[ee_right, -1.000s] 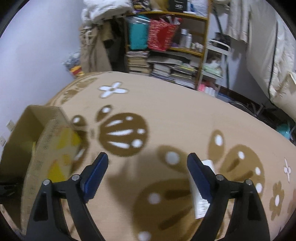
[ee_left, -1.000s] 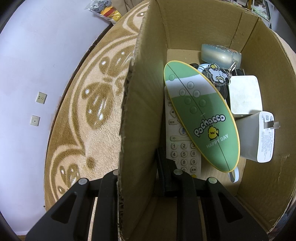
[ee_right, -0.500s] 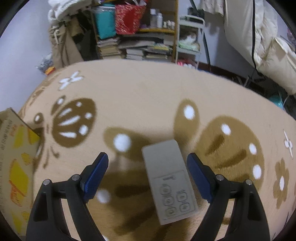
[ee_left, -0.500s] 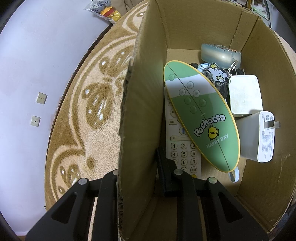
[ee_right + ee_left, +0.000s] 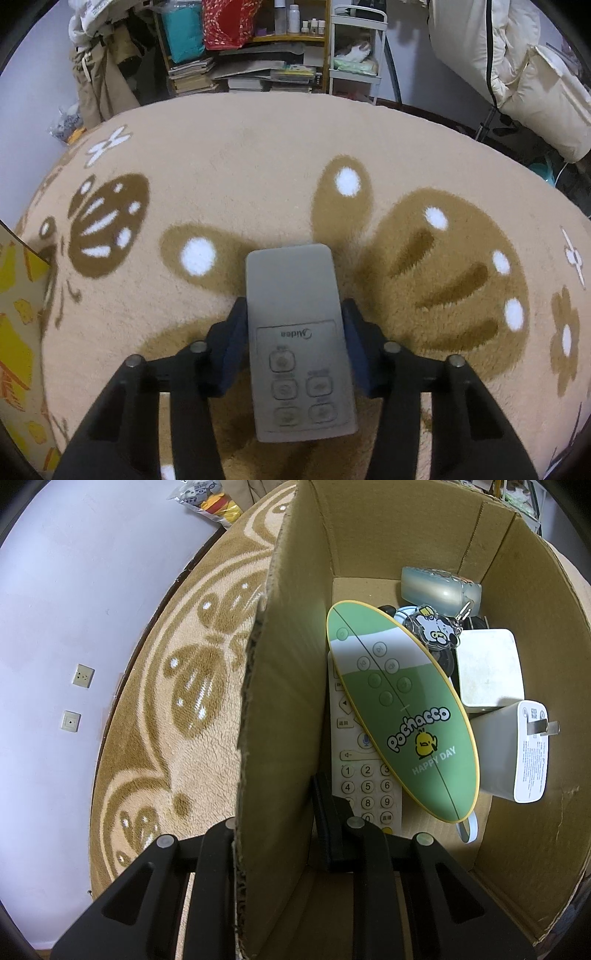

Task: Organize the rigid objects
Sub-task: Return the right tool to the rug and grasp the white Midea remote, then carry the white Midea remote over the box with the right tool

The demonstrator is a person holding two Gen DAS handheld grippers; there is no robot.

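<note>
Grey remote on rug, now between right gripper pads: just closed in, clamped on its sides. Ready to lift. Left gripper pinching box wall.

The green oval remote reads "pochacco" and "HAPPY DAY". At its 7 o'clock, the white remote shows digits 1, 2, 4, 5, 6, 8, 9, 0. The grey remote carries "Midea", seen upside down.
</note>
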